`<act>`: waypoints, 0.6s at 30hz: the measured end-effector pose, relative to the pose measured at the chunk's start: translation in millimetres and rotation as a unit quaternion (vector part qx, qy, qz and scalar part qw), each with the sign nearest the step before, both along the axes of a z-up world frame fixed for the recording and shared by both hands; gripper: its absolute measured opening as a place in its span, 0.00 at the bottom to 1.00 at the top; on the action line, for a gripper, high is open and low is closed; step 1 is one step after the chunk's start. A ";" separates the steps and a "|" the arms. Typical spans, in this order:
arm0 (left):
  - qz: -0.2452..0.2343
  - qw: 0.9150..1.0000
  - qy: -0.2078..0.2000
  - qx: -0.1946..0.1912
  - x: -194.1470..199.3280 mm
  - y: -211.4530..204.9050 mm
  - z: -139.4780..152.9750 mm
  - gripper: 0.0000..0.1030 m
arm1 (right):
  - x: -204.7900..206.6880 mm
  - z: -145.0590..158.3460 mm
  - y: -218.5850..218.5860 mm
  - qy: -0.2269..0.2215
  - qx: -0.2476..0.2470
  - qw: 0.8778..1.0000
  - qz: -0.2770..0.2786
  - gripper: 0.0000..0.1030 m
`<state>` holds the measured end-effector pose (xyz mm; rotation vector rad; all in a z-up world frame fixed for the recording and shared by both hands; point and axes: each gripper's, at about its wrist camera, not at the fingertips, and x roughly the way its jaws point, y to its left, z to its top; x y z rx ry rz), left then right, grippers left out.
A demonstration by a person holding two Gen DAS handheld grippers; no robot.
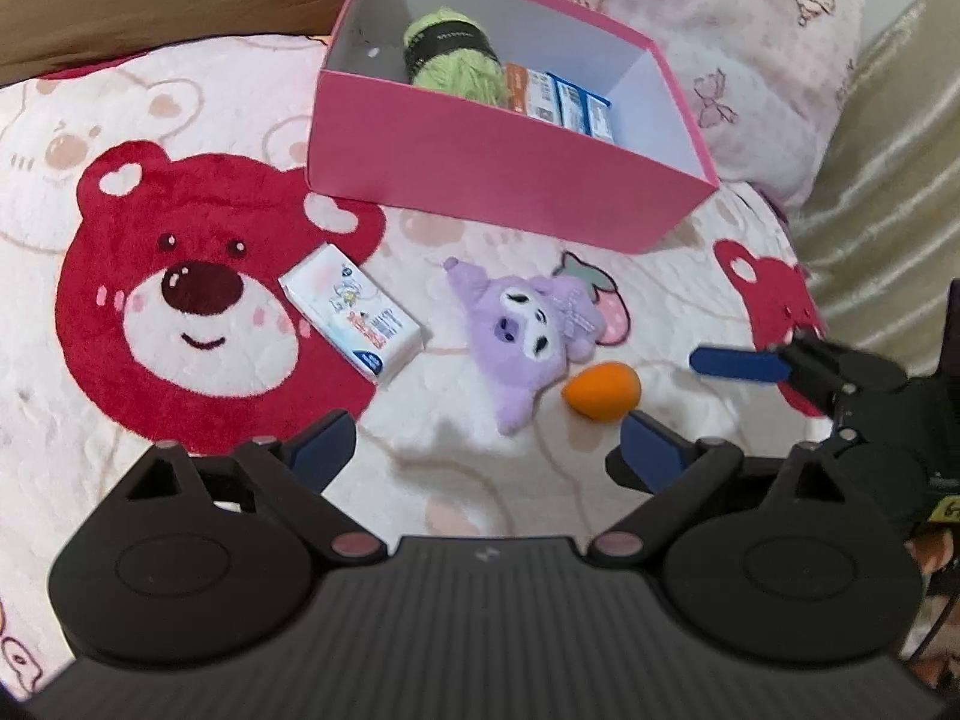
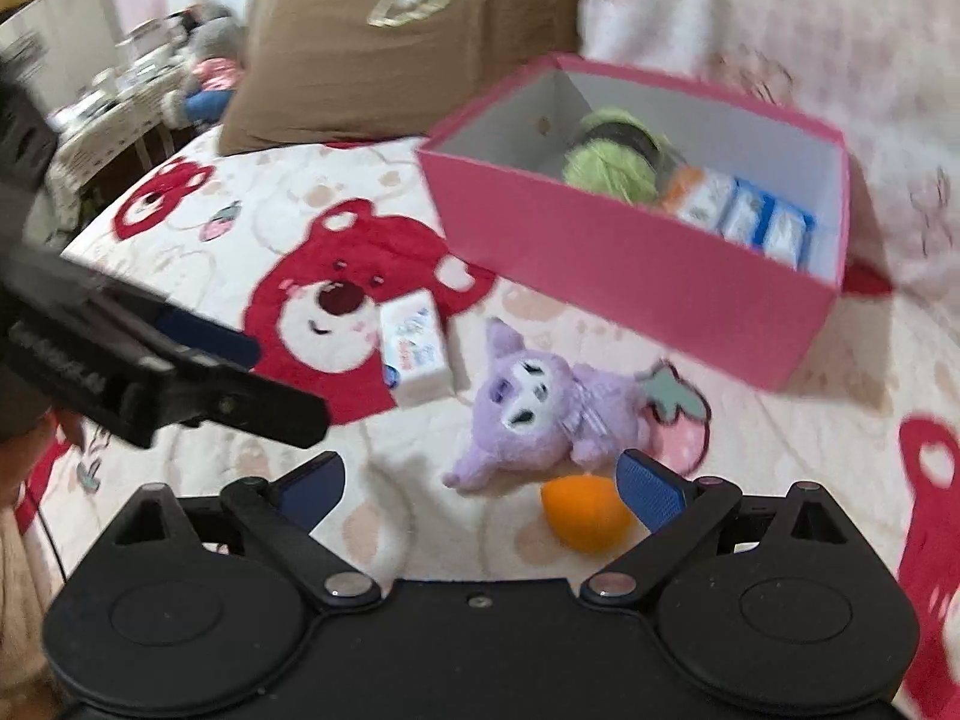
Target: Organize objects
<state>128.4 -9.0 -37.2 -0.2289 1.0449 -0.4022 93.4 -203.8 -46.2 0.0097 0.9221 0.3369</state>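
Both tongs, left (image 1: 487, 441) and right (image 2: 480, 483), spread wide and empty above the bedspread (image 1: 456, 480), touching nothing.

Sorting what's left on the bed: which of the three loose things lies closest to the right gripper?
The orange egg-shaped sponge, just ahead of the right gripper. The purple plush toy lies beyond it, the white packet farther still.

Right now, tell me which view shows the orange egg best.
The left wrist view: the orange egg lies sharp and whole on the blanket, beside the purple plush. In the right wrist view the egg is blurred, and its right side is cut off by that gripper's blue finger.
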 end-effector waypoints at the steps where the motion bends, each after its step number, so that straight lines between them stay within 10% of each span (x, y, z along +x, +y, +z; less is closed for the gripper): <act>1: 0.002 1.000 -0.007 -0.004 1.0 -1.0 -2.7 0.89 | 3.0 -4.8 -3.0 0.009 0.006 1.000 -0.011 0.96; 18: 0.036 0.996 -0.060 -0.053 17.0 -14.2 -47.0 0.60 | 7.3 -35.3 12.8 -0.085 -0.058 0.995 0.001 0.95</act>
